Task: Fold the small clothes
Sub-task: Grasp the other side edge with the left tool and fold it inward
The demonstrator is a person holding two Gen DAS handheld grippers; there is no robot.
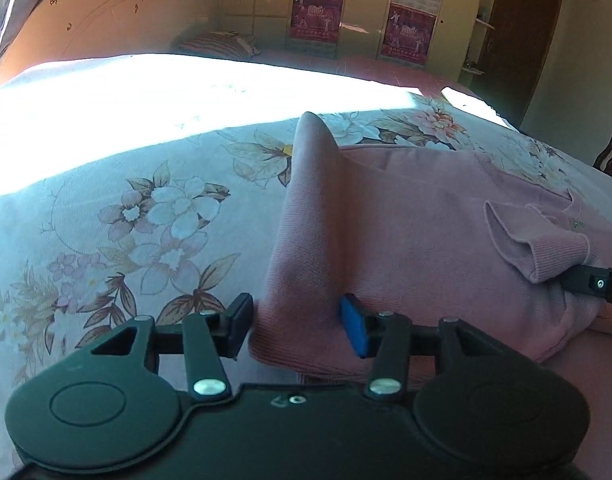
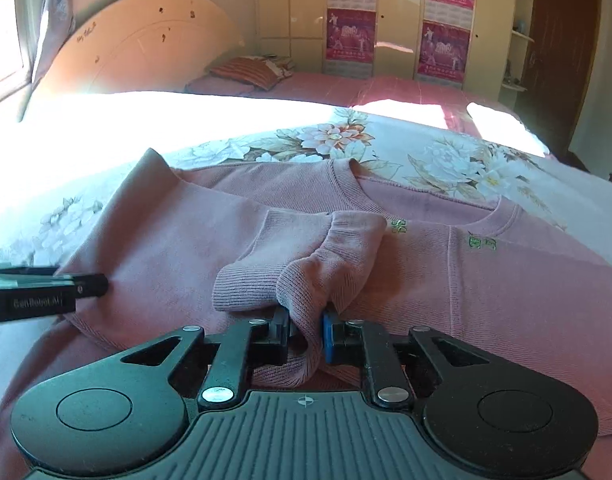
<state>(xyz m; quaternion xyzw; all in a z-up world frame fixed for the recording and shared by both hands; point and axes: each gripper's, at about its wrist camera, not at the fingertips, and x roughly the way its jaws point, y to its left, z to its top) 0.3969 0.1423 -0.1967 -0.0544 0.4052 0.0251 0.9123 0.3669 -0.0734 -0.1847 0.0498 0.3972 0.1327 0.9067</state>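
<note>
A pink knit sweater (image 1: 405, 232) lies on the floral bedspread (image 1: 146, 208), one side folded over its body. My left gripper (image 1: 296, 328) is open, its jaws standing either side of the folded edge at the hem. My right gripper (image 2: 306, 330) is shut on the ribbed sleeve cuff (image 2: 306, 280) and holds it over the sweater's body (image 2: 485, 300), below the neckline (image 2: 369, 192). The right gripper's fingers (image 1: 593, 284) show at the right edge of the left wrist view, with the cuff (image 1: 533, 248). The left gripper's fingers (image 2: 82, 286) show at the left of the right wrist view.
The bed's curved wooden headboard (image 2: 146, 48) stands at the far left. A striped pillow (image 2: 250, 70) lies on a pink sheet (image 2: 385, 88) beyond. Wardrobe doors with pink posters (image 2: 349, 32) line the back wall. A wooden chair (image 1: 611, 152) stands at the bed's right edge.
</note>
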